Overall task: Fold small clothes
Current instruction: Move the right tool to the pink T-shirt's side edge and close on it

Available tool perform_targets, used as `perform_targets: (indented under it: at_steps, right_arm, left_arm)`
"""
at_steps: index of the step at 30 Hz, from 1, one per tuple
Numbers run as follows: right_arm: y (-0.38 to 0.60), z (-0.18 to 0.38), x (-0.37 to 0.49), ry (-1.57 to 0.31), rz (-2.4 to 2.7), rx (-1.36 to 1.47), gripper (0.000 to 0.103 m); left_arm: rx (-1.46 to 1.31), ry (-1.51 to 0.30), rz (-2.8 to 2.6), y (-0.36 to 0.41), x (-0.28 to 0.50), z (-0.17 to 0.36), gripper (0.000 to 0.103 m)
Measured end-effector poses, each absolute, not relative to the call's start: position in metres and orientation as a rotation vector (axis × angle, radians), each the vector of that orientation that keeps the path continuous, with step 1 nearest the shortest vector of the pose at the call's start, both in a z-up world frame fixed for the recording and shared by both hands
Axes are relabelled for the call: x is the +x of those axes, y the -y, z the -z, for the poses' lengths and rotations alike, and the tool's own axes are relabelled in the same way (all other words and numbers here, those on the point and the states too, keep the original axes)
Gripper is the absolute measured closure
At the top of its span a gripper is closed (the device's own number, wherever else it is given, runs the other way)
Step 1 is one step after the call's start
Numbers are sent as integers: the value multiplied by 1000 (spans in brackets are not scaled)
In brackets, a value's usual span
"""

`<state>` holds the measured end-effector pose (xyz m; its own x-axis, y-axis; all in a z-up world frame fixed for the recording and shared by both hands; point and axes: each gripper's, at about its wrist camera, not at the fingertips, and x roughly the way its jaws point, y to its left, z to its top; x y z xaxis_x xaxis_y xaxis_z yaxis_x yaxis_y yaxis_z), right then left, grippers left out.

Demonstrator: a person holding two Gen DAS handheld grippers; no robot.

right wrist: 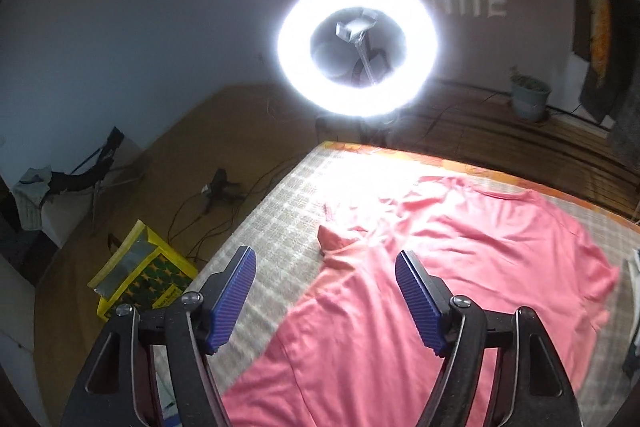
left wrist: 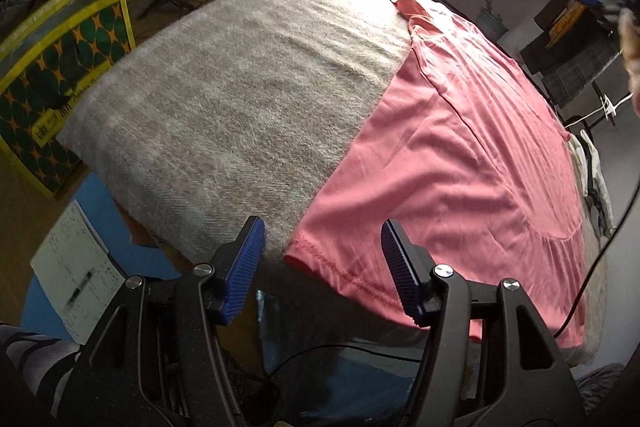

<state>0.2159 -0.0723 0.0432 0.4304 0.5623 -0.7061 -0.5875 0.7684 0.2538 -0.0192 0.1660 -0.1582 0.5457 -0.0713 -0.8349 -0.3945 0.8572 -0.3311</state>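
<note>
A lit ring light (right wrist: 357,47) on a stand glares at the far end of the table (left wrist: 224,99), which is covered by a grey-beige woven cloth; behind the light the wall is pale and plain, with a striped patch of brightness to its right; the floor (right wrist: 208,131) around it is brown, with thin cables trailing across; a yellow bag (right wrist: 140,275) with a green pattern stands on the floor left of the light; a potted plant (right wrist: 529,98) sits right of it.

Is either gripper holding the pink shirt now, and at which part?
Nothing is held. The left gripper is open over the pink shirt hem corner; the right gripper is open above it.
</note>
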Motion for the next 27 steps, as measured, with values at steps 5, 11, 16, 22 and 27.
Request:
perform_targets:
  at_steps: [5, 11, 16, 22, 27]
  right_arm:
    - [23, -20, 265, -933, -690, -79, 31]
    - [-37, 26, 317, -1014, -670, -126, 36]
    - [-86, 69, 343, -1073, -672, -197, 41]
    - [-122, 117, 370, -1126, -644, -234, 50]
    - [-138, 146, 386, -1144, -605, -274, 54]
  left_arm:
    - [-531, -984, -201, -164, -12, 161, 53]
    - [-518, -976, -141, -159, -7, 164, 98]
    - [-627, -965, -86, -164, -6, 165, 102]
    - [-634, -942, -72, -162, -4, 159, 102]
    - [-651, -934, -73, -165, -2, 159, 103]
